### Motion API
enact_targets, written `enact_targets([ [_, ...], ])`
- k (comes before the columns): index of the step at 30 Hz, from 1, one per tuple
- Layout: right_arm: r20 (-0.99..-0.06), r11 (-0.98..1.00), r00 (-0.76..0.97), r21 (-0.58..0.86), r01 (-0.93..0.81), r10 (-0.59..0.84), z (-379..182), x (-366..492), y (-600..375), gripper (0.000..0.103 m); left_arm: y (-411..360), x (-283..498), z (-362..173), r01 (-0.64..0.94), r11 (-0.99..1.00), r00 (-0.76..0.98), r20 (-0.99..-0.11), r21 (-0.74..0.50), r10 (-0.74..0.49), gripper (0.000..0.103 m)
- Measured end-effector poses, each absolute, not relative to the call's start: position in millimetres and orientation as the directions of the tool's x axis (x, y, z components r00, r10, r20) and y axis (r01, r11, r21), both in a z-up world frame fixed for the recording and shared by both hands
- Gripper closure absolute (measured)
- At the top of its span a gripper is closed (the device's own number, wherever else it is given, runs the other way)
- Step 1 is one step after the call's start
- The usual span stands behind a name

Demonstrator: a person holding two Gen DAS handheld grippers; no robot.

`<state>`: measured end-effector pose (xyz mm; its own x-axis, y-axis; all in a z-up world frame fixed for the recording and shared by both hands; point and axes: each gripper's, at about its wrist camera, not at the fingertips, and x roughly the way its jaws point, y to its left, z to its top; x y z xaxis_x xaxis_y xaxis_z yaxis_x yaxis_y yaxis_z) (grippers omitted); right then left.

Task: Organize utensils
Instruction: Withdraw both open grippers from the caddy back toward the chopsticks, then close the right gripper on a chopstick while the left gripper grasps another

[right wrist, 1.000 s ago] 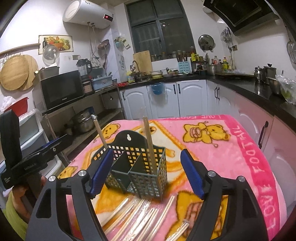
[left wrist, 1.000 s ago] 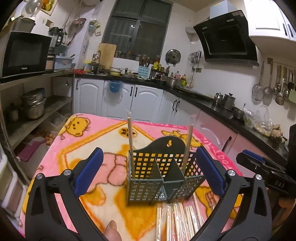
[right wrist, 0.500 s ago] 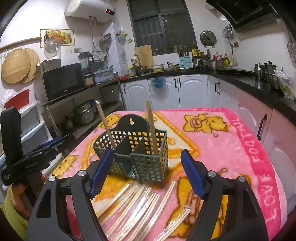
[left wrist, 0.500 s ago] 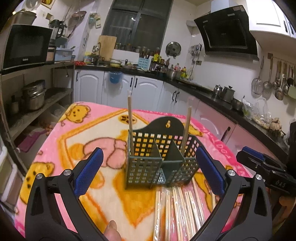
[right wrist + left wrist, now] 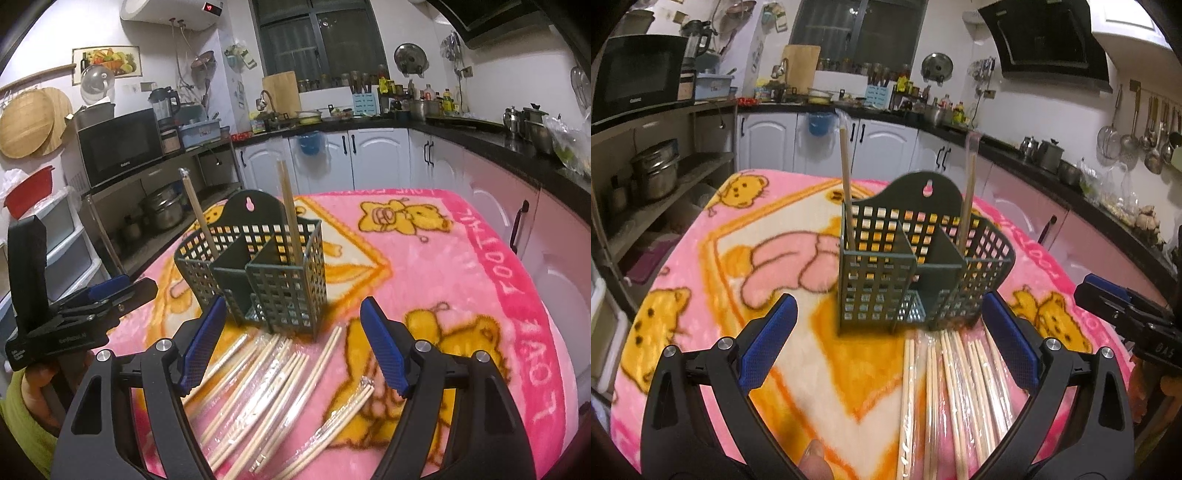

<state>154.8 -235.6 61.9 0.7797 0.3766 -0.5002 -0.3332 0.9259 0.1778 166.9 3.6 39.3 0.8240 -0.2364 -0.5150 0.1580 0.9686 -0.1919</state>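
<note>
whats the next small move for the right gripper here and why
Probably lower the right gripper onto a wrapped chopstick pair on the blanket and close. Its jaws are open and empty, and only two pairs stand in the holder.

Fuzzy pink fleece blanket (image 5: 701,266); matt dark plastic perforated caddy (image 5: 916,266); pale wooden chopsticks (image 5: 266,373) in glossy clear wrappers

dark green grid-holed caddy (image 5: 886,280), pale wood chopsticks (image 5: 258,373) in clear wrap, pink blanket (image 5: 461,280) with yellow-orange bears, blue pads (image 5: 766,339) on black left hand-held gripper (image 5: 886,339).
</note>
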Motion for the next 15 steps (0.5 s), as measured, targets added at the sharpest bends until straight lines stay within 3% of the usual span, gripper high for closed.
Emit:
enact_targets([
  [15,-0.552,0.929,0.748,0.199,-0.313,0.370,39,165,-246,0.034,-11,177,11,0.165,0.971,0.767,-0.596,-0.173,-0.237,0.013],
])
